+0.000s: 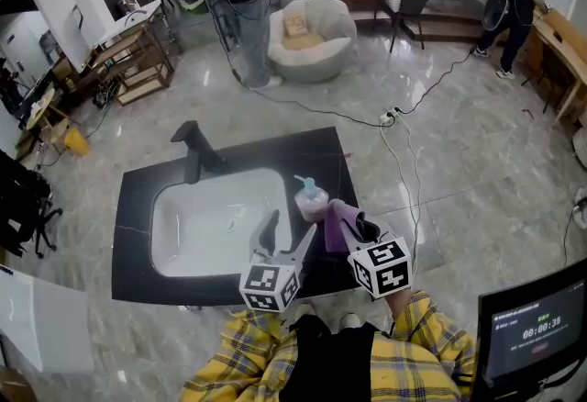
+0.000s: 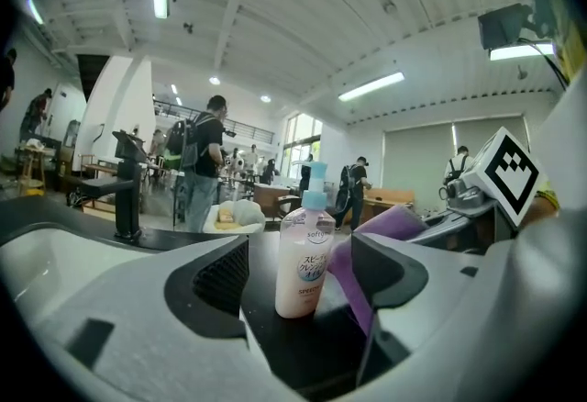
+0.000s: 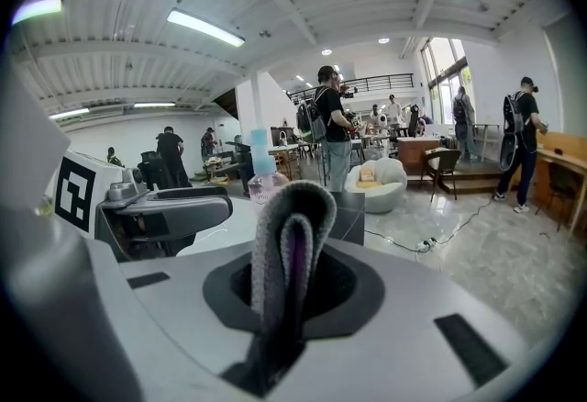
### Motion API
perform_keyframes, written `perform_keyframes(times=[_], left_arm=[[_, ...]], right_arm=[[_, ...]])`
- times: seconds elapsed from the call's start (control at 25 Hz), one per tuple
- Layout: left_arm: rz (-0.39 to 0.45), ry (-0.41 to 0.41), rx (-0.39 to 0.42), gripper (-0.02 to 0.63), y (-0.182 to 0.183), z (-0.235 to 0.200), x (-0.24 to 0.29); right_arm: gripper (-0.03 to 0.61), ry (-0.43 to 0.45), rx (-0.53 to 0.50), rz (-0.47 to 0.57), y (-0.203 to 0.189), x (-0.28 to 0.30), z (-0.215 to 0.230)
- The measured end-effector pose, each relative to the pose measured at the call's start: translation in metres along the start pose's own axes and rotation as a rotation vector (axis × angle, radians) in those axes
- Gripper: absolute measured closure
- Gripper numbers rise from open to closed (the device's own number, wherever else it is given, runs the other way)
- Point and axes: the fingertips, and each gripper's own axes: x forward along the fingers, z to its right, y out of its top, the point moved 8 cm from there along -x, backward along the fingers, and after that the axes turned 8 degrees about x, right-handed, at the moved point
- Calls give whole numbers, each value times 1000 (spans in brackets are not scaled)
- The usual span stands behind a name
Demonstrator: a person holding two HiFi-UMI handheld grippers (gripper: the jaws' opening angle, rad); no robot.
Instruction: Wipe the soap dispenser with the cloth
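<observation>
- Standing upright on the black counter [image 1: 326,157] just right of the white basin [image 1: 211,221], the soap dispenser [image 1: 310,200] sat between the left gripper's [image 1: 289,233] wide-apart jaws. Neither jaw seemed to touch it, so nothing steadied it.
- The right gripper [image 3: 289,285] was clamped on a folded purple cloth [image 3: 289,235], whose loop stuck up past the jaws and hung just right of the bottle.
- A sideways wipe at that point would probably have tipped the tall, narrow bottle toward the basin or skidded it along the glossy counter, since only its small base held it.
- If the left jaws had closed off-centre, one jaw would likely have met the bottle first and knocked it over before the other arrived.
- Squeezing hard risked denting the soft-looking plastic, and bumping the pump head could have squirted soap onto the counter.
- Only a fold of cloth was pinched, so drag against the bottle might have pulled it loose.
- The two grippers worked close together, so a broad wiping stroke could have struck the right gripper against the left jaw.
</observation>
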Motion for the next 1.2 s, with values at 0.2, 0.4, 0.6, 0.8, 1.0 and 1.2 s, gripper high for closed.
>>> perform_keyframes(times=[0.2, 0.4, 0.6, 0.8, 1.0, 1.2], left_arm=[[45, -51, 31, 276, 8, 10, -14], [80, -84, 43, 453, 16, 20, -24], [48, -93, 48, 514, 13, 24, -29], [32, -91, 31, 545, 11, 28, -36], [30, -88, 16, 546, 10, 30, -42], [15, -73, 15, 546, 1, 31, -47]], right_arm=[[535, -5, 6, 8, 0, -6, -3], [535, -9, 9, 15, 0, -13, -6], [535, -8, 11, 26, -1, -19, -10], [535, 0, 13, 32, 1, -25, -14], [535, 7, 10, 22, -3, -29, -19], [535, 6, 16, 19, -11, -34, -17]])
